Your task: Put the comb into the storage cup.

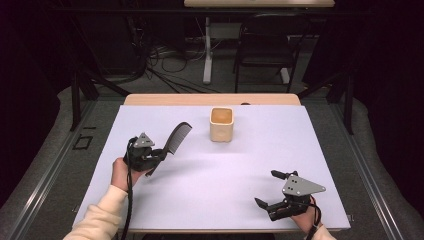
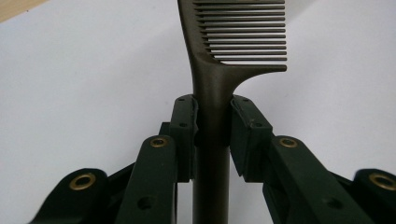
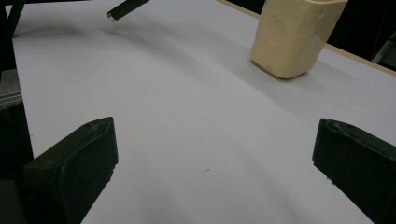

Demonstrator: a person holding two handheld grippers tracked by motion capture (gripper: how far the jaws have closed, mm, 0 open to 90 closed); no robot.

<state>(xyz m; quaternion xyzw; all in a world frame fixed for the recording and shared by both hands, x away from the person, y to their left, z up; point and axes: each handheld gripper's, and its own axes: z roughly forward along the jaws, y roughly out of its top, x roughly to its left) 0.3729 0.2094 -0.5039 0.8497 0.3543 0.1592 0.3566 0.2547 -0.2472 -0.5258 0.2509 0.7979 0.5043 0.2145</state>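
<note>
A lab recording bay: black curtains, tangled floor cables [image 1: 165, 62] at upper centre, white-covered counter [image 1: 250, 165] below.

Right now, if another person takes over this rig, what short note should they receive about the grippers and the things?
Left gripper: shut on the comb, gripping its handle; the comb is lifted off the table and tilted, teeth end pointing toward the cup.
Right gripper: open, holds nothing, low over the near right part of the white mat.
Cup: beige, upright, open top, at the far middle of the mat, untouched.
Done: comb picked up.
Left: probably carry the comb to the cup and set it inside, then release.
</note>
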